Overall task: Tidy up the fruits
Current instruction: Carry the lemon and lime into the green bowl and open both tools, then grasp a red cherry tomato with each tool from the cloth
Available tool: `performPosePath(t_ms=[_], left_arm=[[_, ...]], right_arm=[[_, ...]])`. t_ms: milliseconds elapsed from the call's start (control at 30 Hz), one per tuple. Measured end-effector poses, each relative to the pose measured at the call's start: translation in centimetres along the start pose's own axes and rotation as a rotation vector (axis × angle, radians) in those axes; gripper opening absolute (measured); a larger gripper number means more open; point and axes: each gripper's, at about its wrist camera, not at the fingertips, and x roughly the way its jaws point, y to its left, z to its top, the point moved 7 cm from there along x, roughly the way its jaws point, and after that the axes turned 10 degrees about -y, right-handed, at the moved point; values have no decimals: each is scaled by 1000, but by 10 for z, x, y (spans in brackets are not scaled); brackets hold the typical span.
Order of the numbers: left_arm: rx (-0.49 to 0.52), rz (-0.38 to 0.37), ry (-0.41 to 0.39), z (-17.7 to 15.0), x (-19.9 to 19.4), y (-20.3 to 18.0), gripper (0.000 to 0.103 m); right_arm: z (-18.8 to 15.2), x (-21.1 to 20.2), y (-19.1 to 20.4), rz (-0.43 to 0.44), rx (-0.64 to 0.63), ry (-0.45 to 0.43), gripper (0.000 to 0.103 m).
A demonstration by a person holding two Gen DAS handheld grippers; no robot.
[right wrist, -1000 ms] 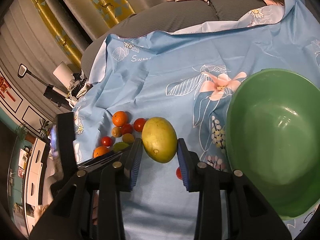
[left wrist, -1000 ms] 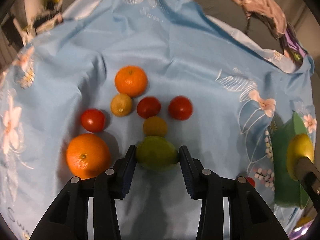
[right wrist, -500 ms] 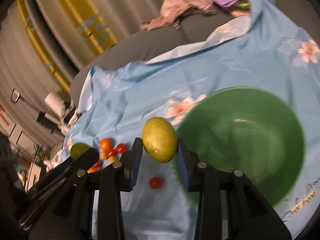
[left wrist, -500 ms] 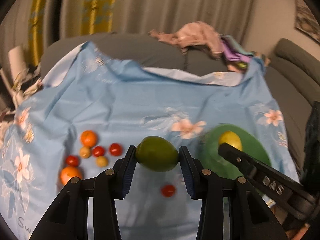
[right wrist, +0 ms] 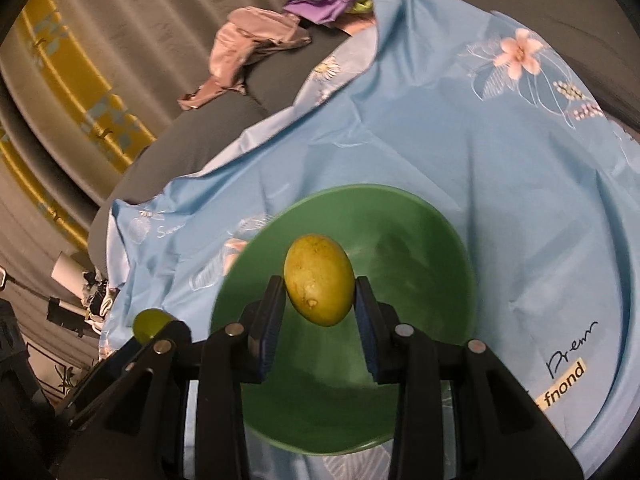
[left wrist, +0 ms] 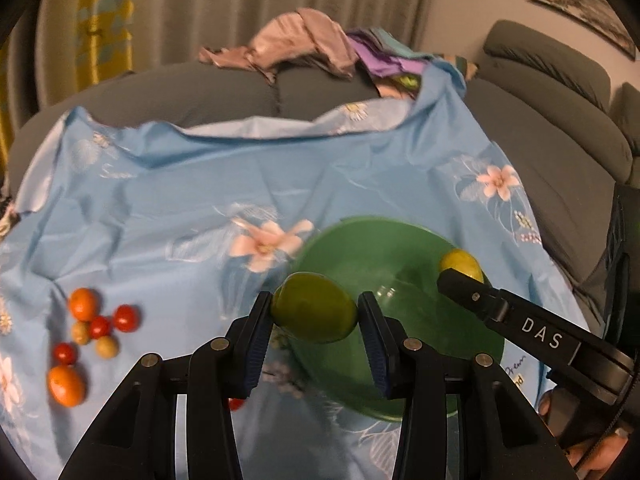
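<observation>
My left gripper [left wrist: 316, 316] is shut on a green mango [left wrist: 314, 307] and holds it above the near left rim of the green bowl [left wrist: 400, 256]. My right gripper [right wrist: 320, 300] is shut on a yellow-green mango [right wrist: 319, 279] and holds it over the inside of the green bowl [right wrist: 420, 240]. The right gripper's mango also shows in the left wrist view [left wrist: 460, 266]. The left gripper's mango shows in the right wrist view [right wrist: 150, 323]. Oranges [left wrist: 66, 385], tomatoes [left wrist: 126, 318] and small yellowish fruits [left wrist: 106, 347] lie on the blue cloth [left wrist: 200, 184] at the left.
A lone tomato [left wrist: 237, 403] lies on the cloth under my left gripper. Crumpled clothes [left wrist: 304, 44] lie on the grey sofa [left wrist: 552, 128] behind the cloth. Curtains hang at the back.
Both grippers have lifted and swung right with their mangoes, from the fruit pile towards the bowl. The right mango is now over the bowl's inside.
</observation>
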Motion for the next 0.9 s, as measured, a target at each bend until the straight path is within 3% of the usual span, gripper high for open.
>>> performPosePath(t_ms=[300,333,400,500,667,900], left_arm=[[-23,-84,59,-11,16,-12,43],[-24,-93,54,-10,14,-13,43],[-14,-99,37,-7,6,-14,43],[-4,-102,22,-1,-8,-8,43],[-68,0,-26,7,-37,40,43],[-159,231,-48,-3,-77,138,43]], right_arm=[[-3,5,-4,-35,-13,16,38],[-2,4,-3,-24,-12,14,40],[-2,2,1,-12,-15,6,55],[0,-2,7,-6,-36,-9,58],[-1,-10,24,52,-64,-21,57],[-18,-12,74,212,-121,21,57]])
